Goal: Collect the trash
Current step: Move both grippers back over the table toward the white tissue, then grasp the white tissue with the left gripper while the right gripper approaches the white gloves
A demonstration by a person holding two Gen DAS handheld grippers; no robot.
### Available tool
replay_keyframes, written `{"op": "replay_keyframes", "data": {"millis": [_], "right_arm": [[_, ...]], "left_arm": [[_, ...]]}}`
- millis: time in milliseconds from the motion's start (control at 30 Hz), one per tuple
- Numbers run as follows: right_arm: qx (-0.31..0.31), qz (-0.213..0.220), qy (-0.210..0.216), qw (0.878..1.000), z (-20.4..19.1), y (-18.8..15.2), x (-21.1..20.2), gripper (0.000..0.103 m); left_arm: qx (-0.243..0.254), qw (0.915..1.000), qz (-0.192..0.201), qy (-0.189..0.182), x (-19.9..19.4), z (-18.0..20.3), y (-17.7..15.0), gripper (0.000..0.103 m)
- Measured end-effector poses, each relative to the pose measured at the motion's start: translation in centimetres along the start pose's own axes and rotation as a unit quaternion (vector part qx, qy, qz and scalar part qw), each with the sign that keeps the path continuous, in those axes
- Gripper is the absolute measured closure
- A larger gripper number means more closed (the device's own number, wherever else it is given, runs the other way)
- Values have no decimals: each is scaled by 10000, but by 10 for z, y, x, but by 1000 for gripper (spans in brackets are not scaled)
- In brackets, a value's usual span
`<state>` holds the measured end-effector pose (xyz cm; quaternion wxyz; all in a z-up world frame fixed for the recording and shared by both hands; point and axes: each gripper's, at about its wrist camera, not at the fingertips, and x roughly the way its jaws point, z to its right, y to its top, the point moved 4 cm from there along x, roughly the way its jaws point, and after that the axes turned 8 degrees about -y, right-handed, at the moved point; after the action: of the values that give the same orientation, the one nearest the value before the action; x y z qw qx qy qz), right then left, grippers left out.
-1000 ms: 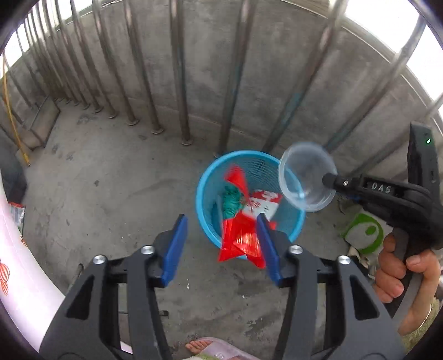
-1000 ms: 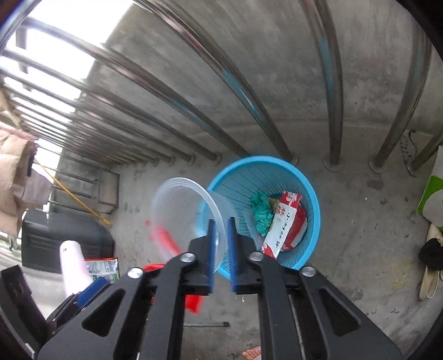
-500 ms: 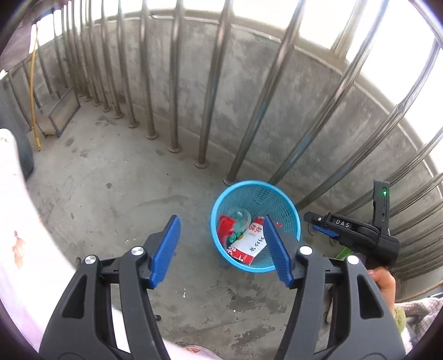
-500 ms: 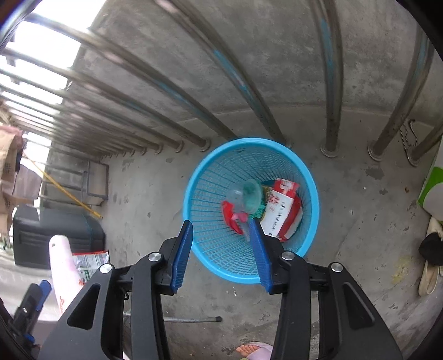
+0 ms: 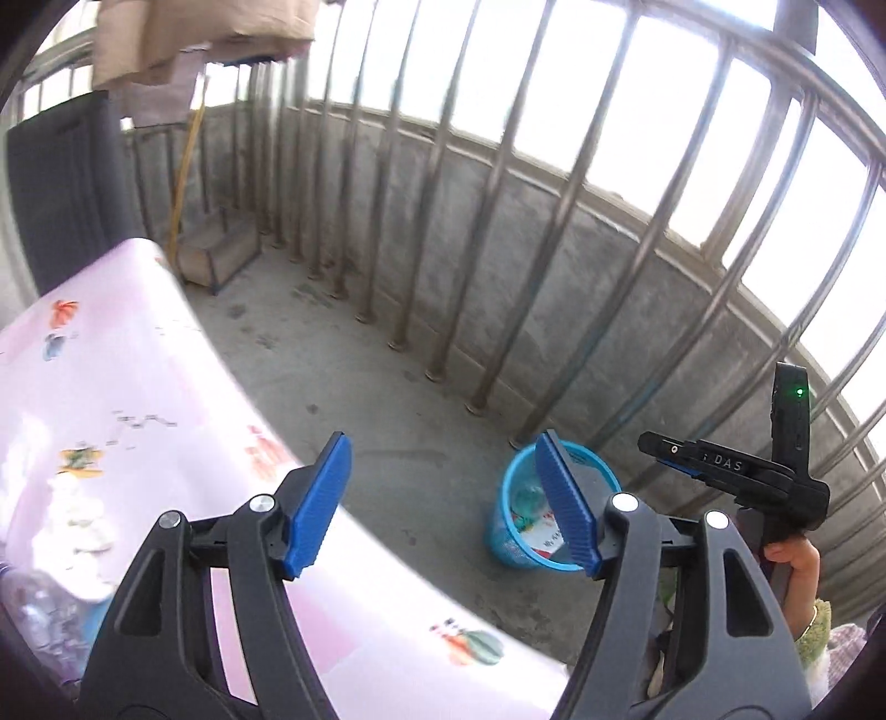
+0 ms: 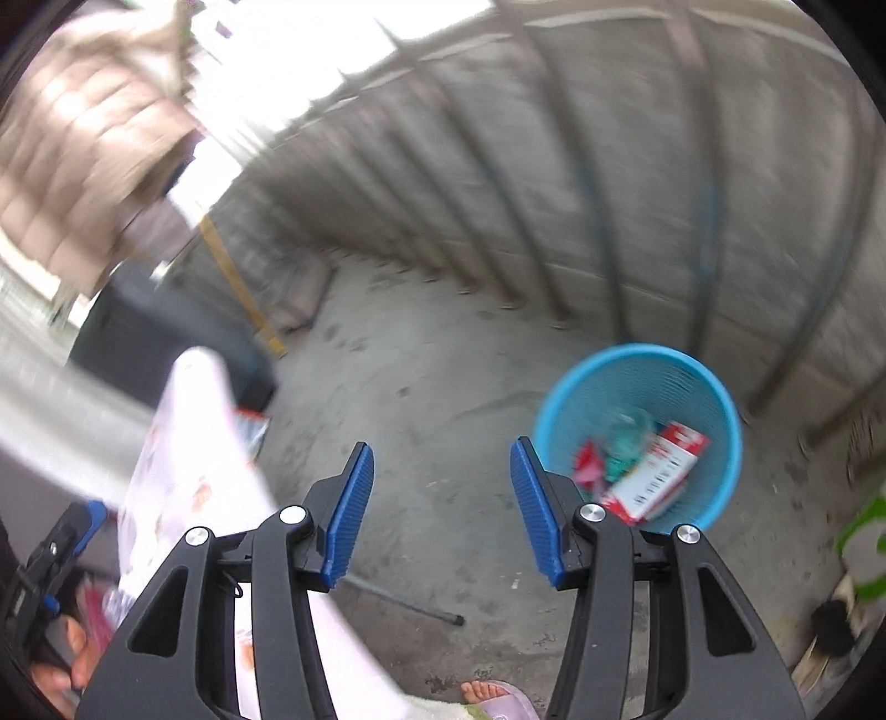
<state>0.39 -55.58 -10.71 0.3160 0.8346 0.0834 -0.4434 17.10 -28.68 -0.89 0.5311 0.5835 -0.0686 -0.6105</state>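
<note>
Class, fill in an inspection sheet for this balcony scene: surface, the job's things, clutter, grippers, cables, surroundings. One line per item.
Surface: grey concrete floor, stained; a table with a pink patterned cloth at the left.
Job's things: blue mesh basket stands upright on the floor by the railing, holding a red-and-white carton, a red wrapper and a clear cup.
Clutter: crumpled clear plastic and white scraps on the table; a packet on the floor beyond the table's far end.
Grippers: left gripper open, empty; right gripper open, empty.
Cables: nothing seen.
Surroundings: metal railing bars on a low concrete wall; hanging laundry.
</note>
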Motion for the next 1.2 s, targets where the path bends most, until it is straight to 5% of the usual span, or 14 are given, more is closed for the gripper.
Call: {"op": "replay_keyframes", "data": {"millis": [300, 500, 767, 900, 1000, 1200], "right_arm": [[-1098, -385, 818, 9898, -148, -26, -3, 52], [-1762, -819, 1199, 9736, -241, -57, 9, 52], [-2575, -1249, 1576, 9451, -355, -100, 31, 52], [-2825, -1441, 1644, 9340, -398, -119, 47, 52], [-2968, -1559, 1526, 9297, -420, -126, 62, 52], [-3040, -1678, 1239, 9296, -433, -130, 87, 52]], "left_arm": [[-623, 9915, 830, 785, -138, -115, -16, 38], [-1405, 9734, 1180, 1371, -213, -210, -51, 38], [-2383, 9499, 1293, 1557, -263, -295, -106, 39], [-2602, 9446, 1302, 1520, -267, -317, -119, 46], [-2668, 9465, 1188, 1370, -257, -331, -113, 48], [-2293, 9655, 359, 1178, -208, -365, -75, 49]]}}
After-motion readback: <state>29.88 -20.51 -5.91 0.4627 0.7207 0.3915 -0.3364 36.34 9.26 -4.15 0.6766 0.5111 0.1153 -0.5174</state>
